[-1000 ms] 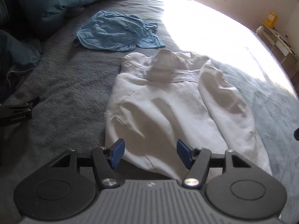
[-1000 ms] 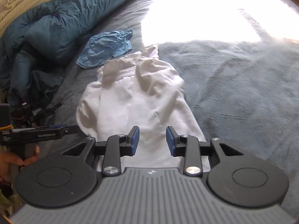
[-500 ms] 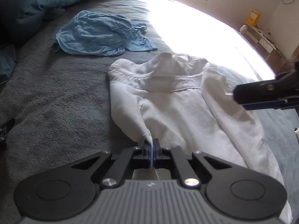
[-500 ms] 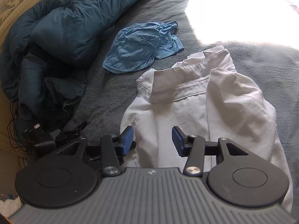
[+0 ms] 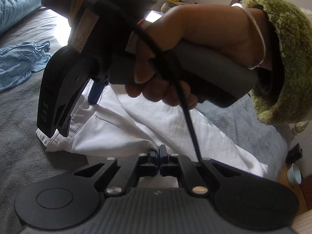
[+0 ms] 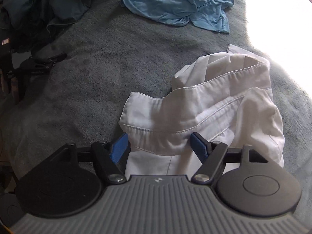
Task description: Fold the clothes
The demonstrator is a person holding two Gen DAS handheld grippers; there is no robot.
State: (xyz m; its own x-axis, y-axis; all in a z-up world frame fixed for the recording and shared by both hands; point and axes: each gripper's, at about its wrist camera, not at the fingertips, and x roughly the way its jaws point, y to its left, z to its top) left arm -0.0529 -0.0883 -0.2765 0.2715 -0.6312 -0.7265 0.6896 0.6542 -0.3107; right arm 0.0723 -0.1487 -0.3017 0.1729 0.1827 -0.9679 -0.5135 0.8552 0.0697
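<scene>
A white shirt lies on the grey bedspread. My left gripper is shut on a pinched fold of its cloth near the bottom of the left wrist view. In the right wrist view the shirt's collar end lies bunched, and my right gripper stands open just over the stitched shoulder seam, one blue pad on each side. The left wrist view also shows the right gripper from the side, held by a hand in a green fleece sleeve, down at the shirt's collar end.
A crumpled light blue garment lies farther up the bed. Dark teal bedding is heaped at the left. Bright sunlight washes out the bed's far right. A wooden floor and a small cup show past the bed's right edge.
The left gripper keeps its hold on the shirt. The right gripper has moved forward and down to the collar end, so the hand holding it now fills the left wrist view.
</scene>
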